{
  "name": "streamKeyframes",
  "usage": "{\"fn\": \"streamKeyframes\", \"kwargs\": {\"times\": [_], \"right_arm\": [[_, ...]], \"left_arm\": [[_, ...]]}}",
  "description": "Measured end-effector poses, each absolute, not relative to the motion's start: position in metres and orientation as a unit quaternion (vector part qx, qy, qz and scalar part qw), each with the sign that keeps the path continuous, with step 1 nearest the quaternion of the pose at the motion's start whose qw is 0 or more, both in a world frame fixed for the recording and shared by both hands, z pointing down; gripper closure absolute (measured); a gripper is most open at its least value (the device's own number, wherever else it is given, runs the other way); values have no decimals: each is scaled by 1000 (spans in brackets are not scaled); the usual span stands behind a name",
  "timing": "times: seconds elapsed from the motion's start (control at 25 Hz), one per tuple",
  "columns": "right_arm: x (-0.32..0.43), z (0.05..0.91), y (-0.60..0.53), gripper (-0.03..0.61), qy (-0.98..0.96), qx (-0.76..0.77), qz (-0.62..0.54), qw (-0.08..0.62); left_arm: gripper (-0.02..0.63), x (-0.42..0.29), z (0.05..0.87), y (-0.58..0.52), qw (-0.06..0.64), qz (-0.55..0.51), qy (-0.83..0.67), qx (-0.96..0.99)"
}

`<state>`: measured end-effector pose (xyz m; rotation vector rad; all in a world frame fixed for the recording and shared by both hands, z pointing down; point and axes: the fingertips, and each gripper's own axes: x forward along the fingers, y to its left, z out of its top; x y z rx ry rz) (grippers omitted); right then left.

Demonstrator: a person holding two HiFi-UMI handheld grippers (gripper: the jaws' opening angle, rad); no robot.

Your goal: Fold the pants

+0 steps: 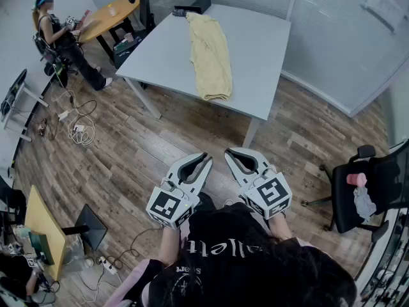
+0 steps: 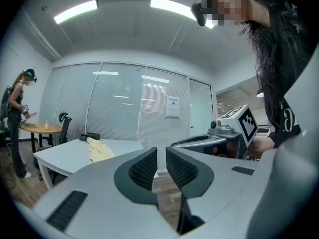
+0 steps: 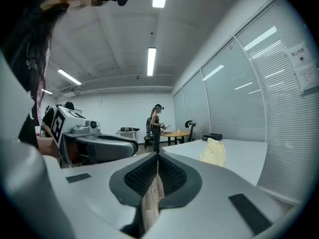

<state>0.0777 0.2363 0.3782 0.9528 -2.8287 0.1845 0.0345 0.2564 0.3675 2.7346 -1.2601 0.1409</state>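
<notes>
Pale yellow pants (image 1: 209, 56) lie folded lengthwise on a light grey table (image 1: 255, 50), well ahead of me across the wood floor. Both grippers hover near my body, level and far short of the table. My left gripper (image 1: 203, 158) has a narrow gap between its pads with nothing in it. My right gripper (image 1: 232, 153) is shut, pads touching, and empty. The left gripper view has the left gripper (image 2: 161, 151) in front, the pants (image 2: 99, 151) far off and the right gripper beside it. The right gripper view shows the right gripper (image 3: 157, 156) and the pants (image 3: 213, 153).
A black box (image 1: 192, 5) sits at the table's far end. A black office chair (image 1: 364, 190) stands at the right. A person (image 1: 61, 37) sits at a round wooden table (image 1: 108, 15) at top left. Cables (image 1: 80, 123) lie on the floor; glass partitions run behind.
</notes>
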Motion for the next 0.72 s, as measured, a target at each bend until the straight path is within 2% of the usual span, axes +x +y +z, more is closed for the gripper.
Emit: {"fn": "streamKeyframes", "kwargs": {"times": [0.72], "right_arm": [[90, 379, 230, 552, -944, 317, 66, 63]], "left_arm": [[541, 45, 368, 252, 57, 55, -418, 905]]}}
